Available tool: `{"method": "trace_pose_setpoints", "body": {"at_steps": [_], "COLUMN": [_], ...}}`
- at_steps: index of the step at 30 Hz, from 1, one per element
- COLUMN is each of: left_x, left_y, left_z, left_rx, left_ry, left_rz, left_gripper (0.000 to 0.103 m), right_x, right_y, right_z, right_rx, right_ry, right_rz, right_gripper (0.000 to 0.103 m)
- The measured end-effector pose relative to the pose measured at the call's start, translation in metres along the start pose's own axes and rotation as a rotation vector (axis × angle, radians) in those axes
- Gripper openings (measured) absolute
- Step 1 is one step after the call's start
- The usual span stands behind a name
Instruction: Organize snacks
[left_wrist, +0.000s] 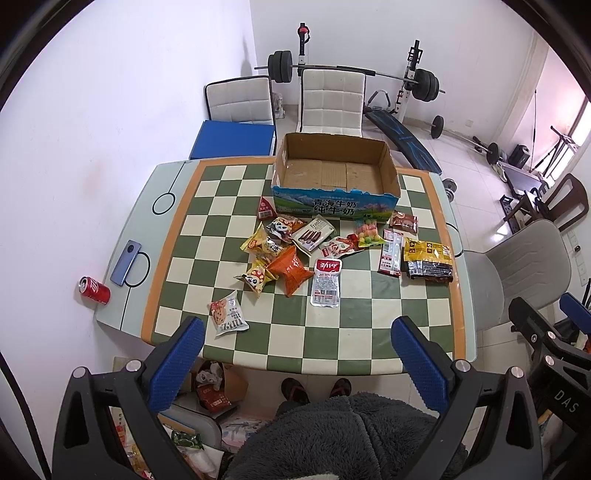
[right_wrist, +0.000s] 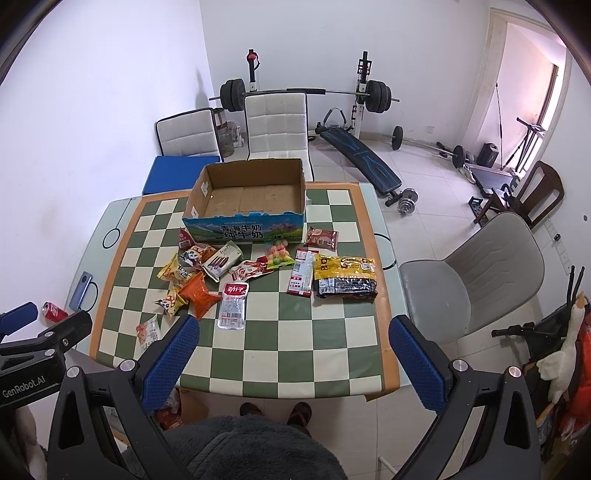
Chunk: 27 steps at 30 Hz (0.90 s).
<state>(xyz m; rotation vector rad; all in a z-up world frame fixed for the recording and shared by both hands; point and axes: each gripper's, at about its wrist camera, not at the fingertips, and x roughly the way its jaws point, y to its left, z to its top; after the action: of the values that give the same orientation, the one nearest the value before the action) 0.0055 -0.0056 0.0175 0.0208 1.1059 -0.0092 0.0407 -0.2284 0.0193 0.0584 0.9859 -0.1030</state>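
Note:
An empty open cardboard box (left_wrist: 334, 171) (right_wrist: 247, 195) stands at the far side of the checkered table (left_wrist: 332, 332) (right_wrist: 295, 350). Several snack packets lie scattered in front of it: an orange bag (left_wrist: 291, 271) (right_wrist: 197, 293), a white-and-red packet (left_wrist: 325, 282) (right_wrist: 233, 304), a yellow-and-black bag (left_wrist: 428, 260) (right_wrist: 345, 277), a cookie packet (left_wrist: 227, 314) (right_wrist: 149, 332). My left gripper (left_wrist: 297, 354) is open and empty, held high over the table's near edge. My right gripper (right_wrist: 293, 350) is open and empty, likewise above the near edge.
A red can (left_wrist: 94, 290) (right_wrist: 54, 311) lies on its side and a phone (left_wrist: 125, 262) (right_wrist: 82, 290) rests at the table's left edge. Chairs (left_wrist: 330, 101) stand behind and right (right_wrist: 491, 273) of the table. Gym equipment (right_wrist: 306, 96) fills the back.

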Motion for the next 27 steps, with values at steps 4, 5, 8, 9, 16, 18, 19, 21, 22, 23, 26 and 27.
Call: {"method": "trace_pose_setpoints", "body": {"at_steps": [4, 5, 8, 9, 16, 18, 19, 21, 22, 23, 26, 27], "left_x": [-0.001, 0.0, 0.003, 0.003, 0.006, 0.008, 0.01, 0.017, 0.022, 0.026, 0.048, 0.054], "left_y": [-0.001, -0.004, -0.007, -0.008, -0.007, -0.007, -0.009, -0.001, -0.001, 0.003, 0.01, 0.009], "left_z": [-0.001, 0.002, 0.004, 0.004, 0.003, 0.002, 0.004, 0.004, 0.006, 0.008, 0.015, 0.016], "left_rx": [0.003, 0.003, 0.002, 0.003, 0.003, 0.004, 0.006, 0.003, 0.002, 0.002, 0.014, 0.017], "left_ry": [0.001, 0.003, 0.007, 0.006, 0.009, 0.012, 0.014, 0.01, -0.003, -0.011, -0.013, -0.008], "left_rz": [0.001, 0.002, 0.002, 0.003, 0.001, -0.002, -0.004, -0.004, 0.008, 0.014, 0.025, 0.027], "left_gripper": [0.103, 0.103, 0.103, 0.103, 0.103, 0.103, 0.103, 0.103, 0.103, 0.103, 0.103, 0.103], "right_x": [0.001, 0.002, 0.002, 0.003, 0.009, 0.011, 0.012, 0.015, 0.019, 0.023, 0.045, 0.056], "right_y": [0.0, 0.0, 0.004, 0.006, 0.011, 0.011, 0.011, 0.01, 0.009, 0.008, -0.007, -0.011], "right_z": [0.0, 0.0, 0.001, 0.001, 0.0, 0.0, 0.0, 0.0, 0.001, 0.002, 0.006, 0.008], "right_rx": [0.001, 0.003, 0.0, -0.002, -0.006, -0.003, 0.0, 0.016, 0.029, 0.045, 0.118, 0.135], "right_ry": [0.001, 0.005, 0.013, 0.014, 0.017, 0.021, 0.021, 0.033, 0.042, 0.051, 0.098, 0.127], "right_rz": [0.002, 0.003, 0.007, 0.008, 0.02, 0.023, 0.025, 0.033, 0.038, 0.043, 0.07, 0.082], "right_gripper": [0.103, 0.103, 0.103, 0.103, 0.103, 0.103, 0.103, 0.103, 0.103, 0.103, 0.103, 0.103]}}
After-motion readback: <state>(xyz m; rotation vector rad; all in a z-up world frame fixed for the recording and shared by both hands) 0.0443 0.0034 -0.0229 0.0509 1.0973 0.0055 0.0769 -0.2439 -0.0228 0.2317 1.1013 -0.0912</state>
